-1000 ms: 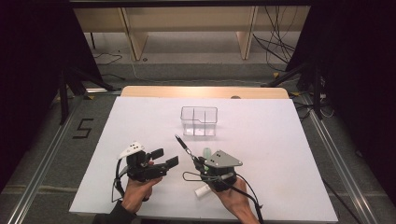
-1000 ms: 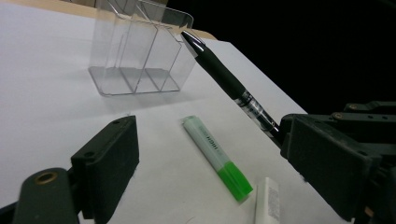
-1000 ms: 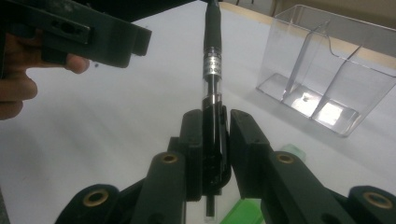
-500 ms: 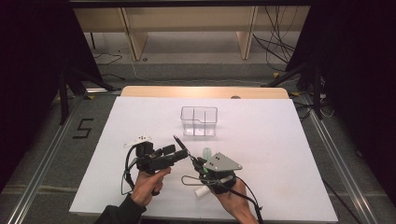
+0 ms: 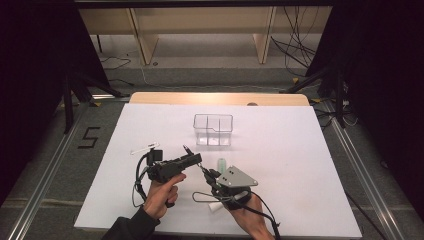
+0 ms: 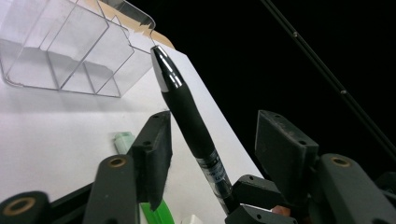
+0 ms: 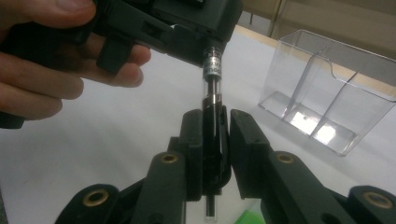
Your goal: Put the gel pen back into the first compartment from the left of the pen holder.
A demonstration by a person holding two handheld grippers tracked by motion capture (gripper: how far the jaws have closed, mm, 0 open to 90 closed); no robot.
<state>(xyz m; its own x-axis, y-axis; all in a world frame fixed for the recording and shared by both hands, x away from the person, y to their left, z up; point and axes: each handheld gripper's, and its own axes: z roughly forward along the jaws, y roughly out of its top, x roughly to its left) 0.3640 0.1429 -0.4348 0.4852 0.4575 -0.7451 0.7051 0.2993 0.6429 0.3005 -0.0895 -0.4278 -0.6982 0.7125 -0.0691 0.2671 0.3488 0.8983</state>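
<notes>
A black pen (image 5: 197, 162) slants up and to the left from my right gripper (image 5: 211, 176), which is shut on its clear lower barrel (image 7: 212, 140). My left gripper (image 5: 196, 159) reaches in from the left across the pen's upper part. In the left gripper view the pen's black grip (image 6: 187, 107) stands between the two pads (image 6: 152, 154), with a gap on each side. The left gripper's (image 6: 215, 122) jaws have just been closing and stand open around the pen. In the right gripper view my right gripper (image 7: 215, 116) shows with the left one above it.
A clear divided box (image 5: 213, 129) stands at mid-table beyond the grippers. A pale green piece (image 5: 220, 163) lies beside the right gripper, a white marker (image 5: 214, 206) under it, and a thin white stick (image 5: 145, 148) left of the left hand.
The left gripper has swung right, from beside the right gripper to across the pen, and its jaws have narrowed around it. The right hand and pen have stayed put.
</notes>
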